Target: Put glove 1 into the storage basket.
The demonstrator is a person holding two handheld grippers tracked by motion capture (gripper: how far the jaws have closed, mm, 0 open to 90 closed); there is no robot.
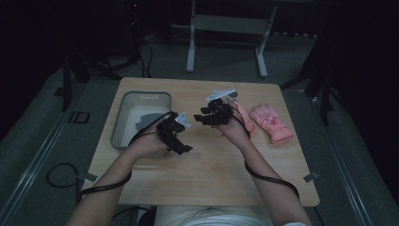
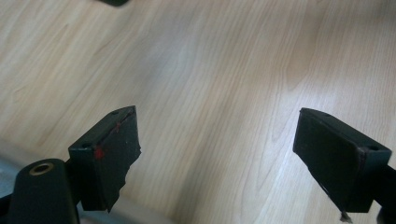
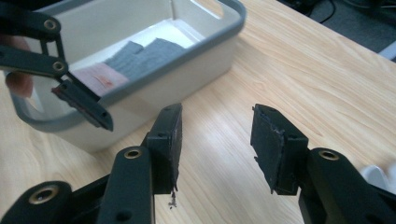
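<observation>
In the left gripper view the left gripper (image 2: 217,154) stands wide open, with nothing between its two black jaws. Under them there is bare light wooden tabletop (image 2: 210,70), and a strip of grey rim crosses the lower left corner of the frame.

In the right gripper view the right gripper (image 3: 217,140) is also open, with a narrower gap, and it is empty too. Beyond its jaws, in the upper left of the frame, stands the grey-rimmed white plastic bin (image 3: 205,46). This view looks inside the bin: folded grey cloth pieces (image 3: 144,53) lie on its white bottom, with a pale pink piece (image 3: 98,79) beside them. The jaws of the other gripper show at the left edge of this frame, in front of the bin's near wall.

The high view shows both together. The left gripper (image 1: 181,141) is just right of the bin (image 1: 141,96), in the centre left of the frame, and the right gripper (image 1: 204,117) is near the centre, with the jaws towards the left. Both are held above the tabletop (image 1: 211,174). Right of the right hand lie two pink winter gloves (image 1: 270,122), one partly hidden behind that hand. From this view I cannot tell the content of the bin clearly, only a grey shape.
</observation>
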